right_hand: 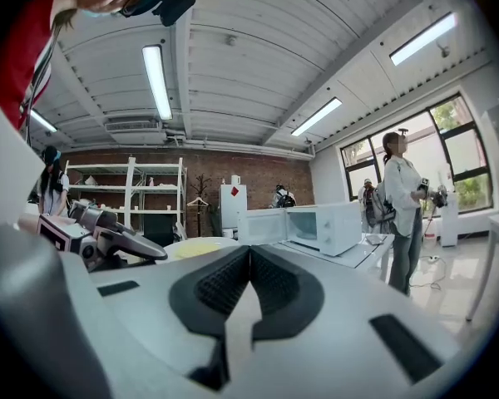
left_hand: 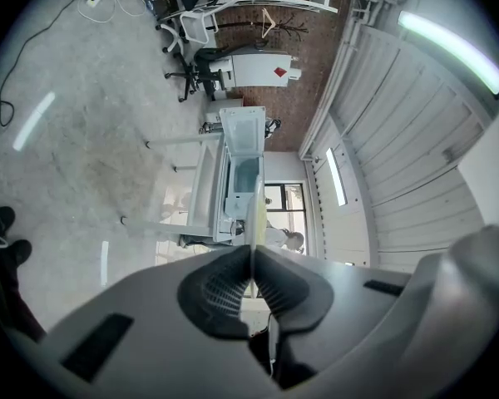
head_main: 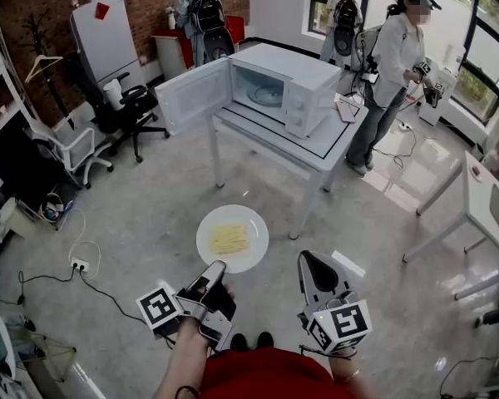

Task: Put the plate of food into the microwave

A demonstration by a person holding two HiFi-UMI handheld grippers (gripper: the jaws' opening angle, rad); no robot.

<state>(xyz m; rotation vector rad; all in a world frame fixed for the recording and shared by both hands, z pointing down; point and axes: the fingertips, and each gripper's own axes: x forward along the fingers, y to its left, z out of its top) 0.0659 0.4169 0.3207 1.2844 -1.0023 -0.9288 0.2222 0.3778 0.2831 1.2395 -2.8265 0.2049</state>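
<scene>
A white plate [head_main: 233, 238] with pale yellow food [head_main: 230, 239] hangs level above the floor, short of the table. My left gripper [head_main: 217, 266] is shut on the plate's near rim. In the left gripper view the plate [left_hand: 254, 214] shows edge-on between the closed pads. My right gripper [head_main: 309, 260] is shut and holds nothing, to the right of the plate. In the right gripper view the plate [right_hand: 201, 248] lies left of its jaws. The white microwave [head_main: 284, 86] stands on the table [head_main: 337, 144] with its door [head_main: 194, 95] swung open to the left.
A person [head_main: 391, 73] in a white top stands right of the table, others further back. A black office chair [head_main: 125, 110] is left of the microwave door. Cables and a power strip [head_main: 79, 265] lie on the floor at left. Another white table [head_main: 489, 206] is at right.
</scene>
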